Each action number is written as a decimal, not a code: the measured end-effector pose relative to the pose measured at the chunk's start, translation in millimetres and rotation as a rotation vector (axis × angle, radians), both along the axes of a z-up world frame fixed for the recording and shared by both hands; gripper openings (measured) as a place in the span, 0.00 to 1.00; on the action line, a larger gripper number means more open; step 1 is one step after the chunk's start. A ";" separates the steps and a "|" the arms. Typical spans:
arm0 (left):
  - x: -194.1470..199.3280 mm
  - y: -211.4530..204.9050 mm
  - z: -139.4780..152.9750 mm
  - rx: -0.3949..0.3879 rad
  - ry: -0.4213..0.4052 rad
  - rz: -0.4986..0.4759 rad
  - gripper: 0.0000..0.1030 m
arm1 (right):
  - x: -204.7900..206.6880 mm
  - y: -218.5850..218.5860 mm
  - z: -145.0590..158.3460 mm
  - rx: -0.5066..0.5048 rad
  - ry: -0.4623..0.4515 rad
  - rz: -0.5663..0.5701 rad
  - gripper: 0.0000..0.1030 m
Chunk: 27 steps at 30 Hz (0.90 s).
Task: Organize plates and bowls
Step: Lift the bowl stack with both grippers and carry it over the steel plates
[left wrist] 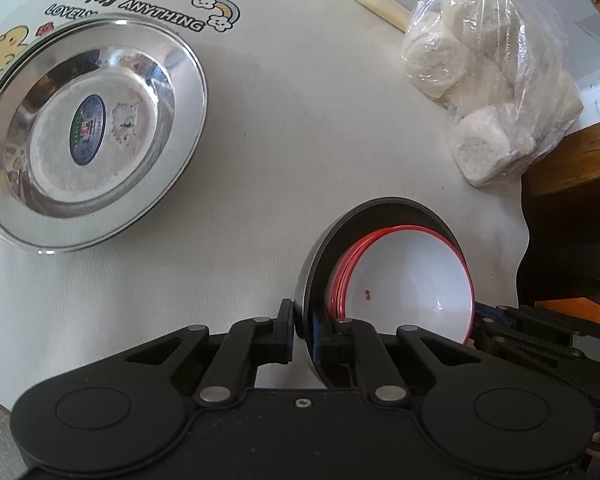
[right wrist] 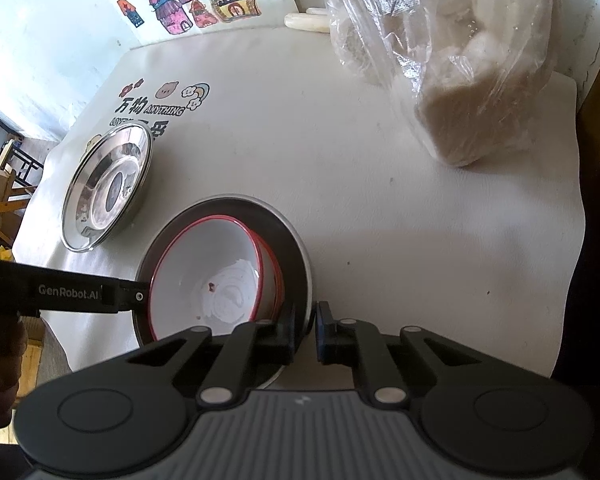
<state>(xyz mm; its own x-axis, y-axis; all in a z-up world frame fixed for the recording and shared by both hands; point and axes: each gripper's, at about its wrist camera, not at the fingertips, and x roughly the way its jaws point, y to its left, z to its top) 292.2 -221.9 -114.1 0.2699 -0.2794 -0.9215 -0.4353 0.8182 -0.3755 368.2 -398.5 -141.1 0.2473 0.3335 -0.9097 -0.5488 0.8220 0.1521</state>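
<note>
A: What's hidden?
B: The left gripper (left wrist: pixel 302 332) covers the near part of the dark bowl (left wrist: pixel 384 210), and the steel plate (left wrist: pixel 4 128) is cut by the left edge.
A: And the bag of buns (right wrist: pixel 480 80)?
B: Cut off at the top edge; the count inside is unclear.

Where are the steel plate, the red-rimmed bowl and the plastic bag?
steel plate (left wrist: pixel 88 136): left wrist view, flat centre.
red-rimmed bowl (right wrist: pixel 204 264): right wrist view, white inside wall.
plastic bag (left wrist: pixel 496 92): left wrist view, middle of its side.
</note>
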 end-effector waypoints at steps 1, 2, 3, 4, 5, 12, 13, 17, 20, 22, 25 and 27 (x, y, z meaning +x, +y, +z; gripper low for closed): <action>0.0 -0.3 0.0 -0.003 0.003 0.001 0.07 | -0.4 -0.2 -0.2 -0.002 0.003 -0.001 0.10; 0.1 -0.6 0.2 -0.004 0.004 0.000 0.07 | -0.7 -0.9 -0.4 -0.002 0.009 -0.005 0.10; 0.0 -0.8 0.5 -0.004 0.005 -0.003 0.07 | -0.7 -2.1 -0.7 -0.001 0.016 -0.011 0.10; 0.5 -1.4 1.0 -0.003 0.006 -0.008 0.07 | -0.5 -3.2 -1.1 0.001 0.023 -0.016 0.10; 0.8 -1.8 1.5 -0.002 0.008 -0.012 0.07 | -0.1 -4.5 -1.5 0.004 0.033 -0.025 0.10; 2.3 1.8 2.9 -0.021 0.015 -0.025 0.07 | -3.6 -8.7 0.0 0.007 0.054 -0.045 0.10; 2.8 2.6 2.9 -0.024 0.012 -0.029 0.07 | -4.1 -9.3 0.8 0.009 0.053 -0.050 0.10; 4.0 3.9 2.8 -0.041 -0.001 -0.044 0.07 | -6.1 -10.8 4.0 0.011 0.040 -0.069 0.10; 5.5 5.7 4.3 -0.050 -0.009 -0.068 0.07 | -7.3 -11.5 6.2 0.014 0.037 -0.092 0.10; 5.5 9.5 6.3 -0.053 -0.011 -0.087 0.07 | -9.5 -11.9 8.7 0.019 0.036 -0.110 0.10; 5.8 17.0 10.9 -0.056 -0.012 -0.106 0.07 | -12.6 -11.0 11.9 0.039 0.038 -0.142 0.10; 4.8 22.6 14.6 -0.054 -0.017 -0.118 0.07 | -15.3 -8.5 14.4 0.054 0.040 -0.160 0.10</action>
